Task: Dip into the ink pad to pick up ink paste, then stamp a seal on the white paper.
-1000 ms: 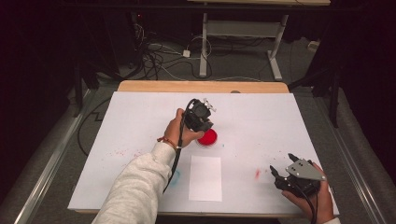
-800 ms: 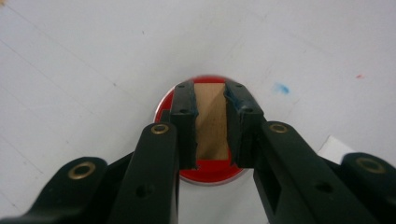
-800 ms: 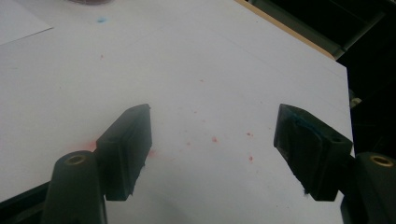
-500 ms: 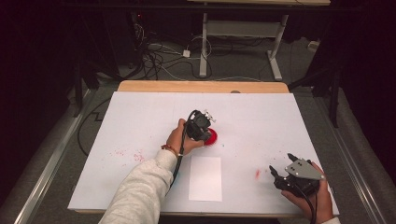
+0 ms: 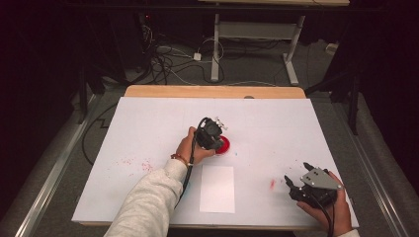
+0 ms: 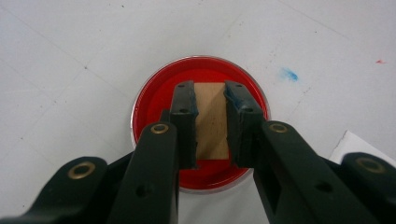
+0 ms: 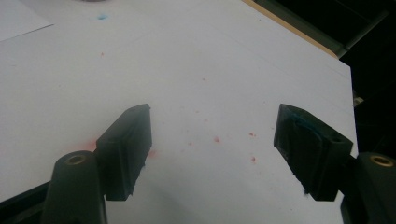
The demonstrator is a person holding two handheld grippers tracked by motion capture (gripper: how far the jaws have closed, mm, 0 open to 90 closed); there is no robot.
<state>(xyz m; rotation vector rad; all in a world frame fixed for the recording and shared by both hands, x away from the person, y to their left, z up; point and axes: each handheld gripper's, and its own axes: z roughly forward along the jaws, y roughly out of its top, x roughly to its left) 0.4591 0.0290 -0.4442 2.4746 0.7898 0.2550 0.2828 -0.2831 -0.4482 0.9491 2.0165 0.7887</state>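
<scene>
Now left gripper [image 6: 211, 95] fingers clamp wooden block [image 6: 211, 122] inside red dish [image 6: 156, 100]; right gripper [image 7: 212, 154] fingers apart.

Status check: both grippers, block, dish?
Left gripper shut on wooden block, over red dish. Right gripper open, idle on white sheet. Nothing blocking.

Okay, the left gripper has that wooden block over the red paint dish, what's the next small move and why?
Probably lift the wooden block straight up out of the red dish. The left gripper is shut on it with its end down in the paint, and the white sheet lies bare nearby, likely the place to stamp.
</scene>
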